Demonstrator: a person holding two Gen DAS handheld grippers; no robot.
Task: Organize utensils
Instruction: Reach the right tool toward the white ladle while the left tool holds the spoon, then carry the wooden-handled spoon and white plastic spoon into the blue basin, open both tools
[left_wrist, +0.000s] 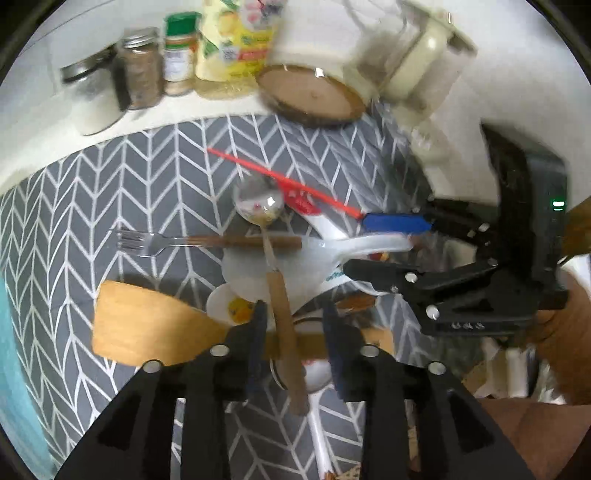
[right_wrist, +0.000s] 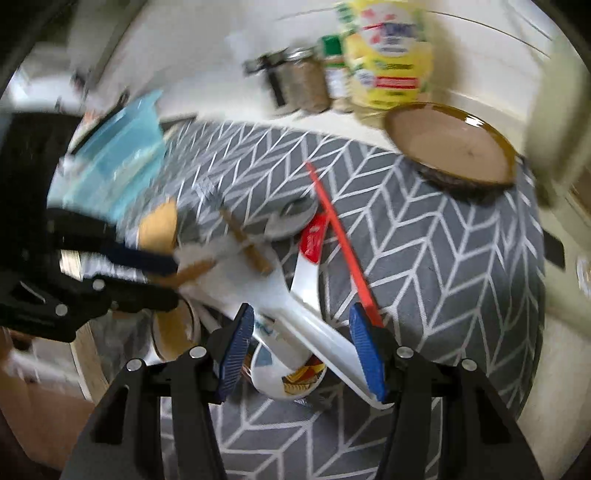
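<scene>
Left gripper (left_wrist: 295, 314) jaws spread around wooden-handled spoon (left_wrist: 284, 317); right gripper (right_wrist: 303, 347) jaws spread astride white ladle (right_wrist: 317, 328) handle, on herringbone mat (right_wrist: 424, 258)

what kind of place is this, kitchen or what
Most likely a home kitchen counter: spice jars stand along the back, a grey chevron mat covers the top, and a fork and spoon lie piled on it.

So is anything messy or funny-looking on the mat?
Yes. The utensils lie crisscrossed in a heap mid-mat: a spoon with a wooden handle rests across the fork and a white ladle, with a red chopstick slanting beside them. Nothing looks spilled or broken.
</scene>
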